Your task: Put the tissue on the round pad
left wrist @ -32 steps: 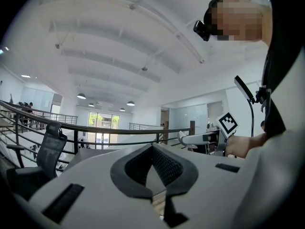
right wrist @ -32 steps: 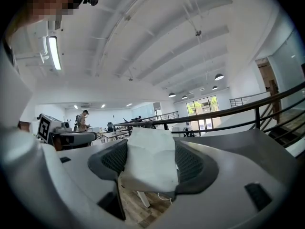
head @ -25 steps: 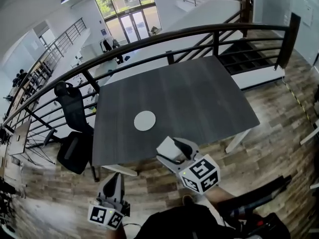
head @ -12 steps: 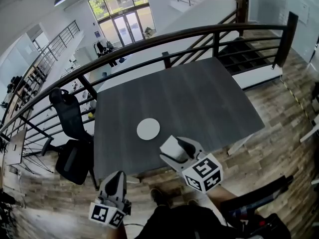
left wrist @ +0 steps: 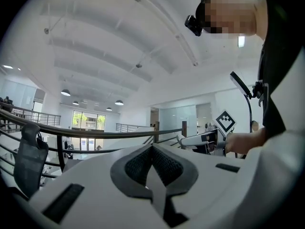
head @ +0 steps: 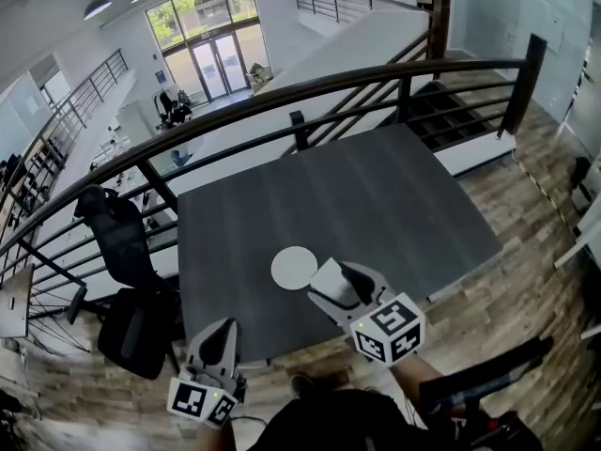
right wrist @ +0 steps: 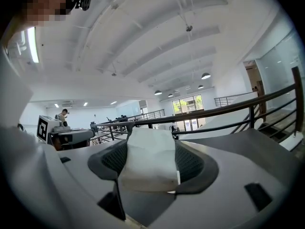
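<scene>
Tissue (right wrist: pixel 148 159), white and folded, sits clamped between the fingers (right wrist: pixel 191 163) of the right gripper (head: pixel 334 277). It is low in the centre of the head view, just at the lower right of the white round pad (head: pixel 292 267) on the dark bench (head: pixel 394 195). Left gripper (head: pixel 218 338), at lower left off the bench's near edge, has its fingers (left wrist: pixel 167 163) pressed together on nothing.

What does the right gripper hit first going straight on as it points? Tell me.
Likely the round pad on the table: the right gripper, shut on the tissue, aims slightly down toward it. Depth is unclear.
</scene>
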The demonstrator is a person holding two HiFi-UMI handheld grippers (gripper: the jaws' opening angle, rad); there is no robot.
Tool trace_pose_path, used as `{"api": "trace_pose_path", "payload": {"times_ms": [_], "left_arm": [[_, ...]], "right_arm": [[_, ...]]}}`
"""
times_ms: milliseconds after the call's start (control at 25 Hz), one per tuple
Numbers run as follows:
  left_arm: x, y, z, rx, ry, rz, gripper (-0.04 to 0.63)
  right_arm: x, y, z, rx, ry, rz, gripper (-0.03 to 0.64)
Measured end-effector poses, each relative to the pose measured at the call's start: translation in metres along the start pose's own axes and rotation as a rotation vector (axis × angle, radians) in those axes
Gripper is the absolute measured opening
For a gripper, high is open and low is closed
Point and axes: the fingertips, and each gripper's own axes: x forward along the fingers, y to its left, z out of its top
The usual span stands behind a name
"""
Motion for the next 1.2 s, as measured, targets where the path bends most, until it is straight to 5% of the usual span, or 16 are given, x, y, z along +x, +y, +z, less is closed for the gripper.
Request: {"api": "trace_pose_path", "payload": {"times_ms": [600, 1200], "left_arm": [[0.005, 0.080, 0.002, -0.074, -0.066, -0.120, 0.003], [0.034, 0.107, 0.015, -0.116, -0.057, 0.001, 0.003]], "right_arm": [[0.069, 0.024, 0.013, -0.014, 0.036, -0.103, 0.314], [0.139, -0.011, 0.016, -0.034, 0.083, 0.007, 0.314]]}}
